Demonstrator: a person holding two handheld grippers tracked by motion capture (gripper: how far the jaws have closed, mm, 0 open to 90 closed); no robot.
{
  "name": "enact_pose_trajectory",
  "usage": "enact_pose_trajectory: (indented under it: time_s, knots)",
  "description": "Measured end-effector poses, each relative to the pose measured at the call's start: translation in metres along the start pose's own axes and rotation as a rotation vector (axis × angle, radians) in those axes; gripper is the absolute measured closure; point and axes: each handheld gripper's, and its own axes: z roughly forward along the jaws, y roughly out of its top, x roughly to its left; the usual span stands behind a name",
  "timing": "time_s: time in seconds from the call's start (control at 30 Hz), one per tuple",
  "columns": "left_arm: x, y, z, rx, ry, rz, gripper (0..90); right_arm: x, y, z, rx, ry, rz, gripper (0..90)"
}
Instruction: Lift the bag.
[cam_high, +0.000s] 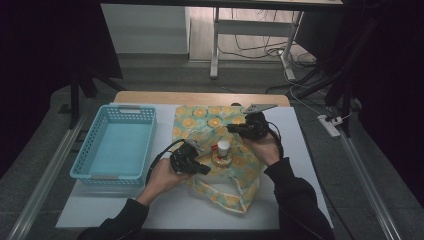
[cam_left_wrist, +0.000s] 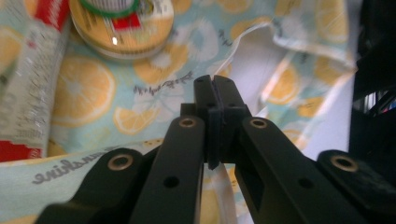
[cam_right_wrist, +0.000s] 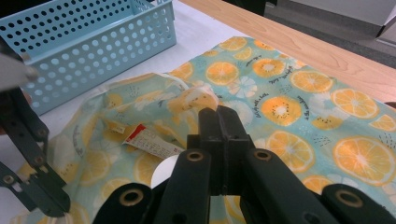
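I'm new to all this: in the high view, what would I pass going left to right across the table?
Blue basket → left tool → small jar with a white cap → right tool.

The bag (cam_high: 235, 170) is soft printed cloth, matt and creased. The basket (cam_high: 117, 145) is smooth perforated plastic. The table edge (cam_right_wrist: 299, 42) is pale wood.
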Motion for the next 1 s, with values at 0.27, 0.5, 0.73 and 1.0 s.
enact_pose_trajectory:
  time_s: [0.27,0.5,0.73,1.0]
  knots:
    - [-0.002,0.012,-0.025,-0.085,-0.013,0.002,90.0,0.004,0.009,-0.004,-0.012,0.017,-0.005,90.0]
    - [0.004,0.02,-0.04,-0.148,-0.053,-0.021,90.0,0.008,0.02,-0.01,-0.019,0.026,-0.018,90.0]
    - [0.001,0.033,-0.059,-0.186,-0.038,0.002,90.0,0.01,0.029,-0.016,-0.03,0.029,-0.025,90.0]
    - [-0.001,0.049,-0.075,-0.225,-0.034,0.014,90.0,0.013,0.042,-0.025,-0.048,0.034,-0.038,90.0]
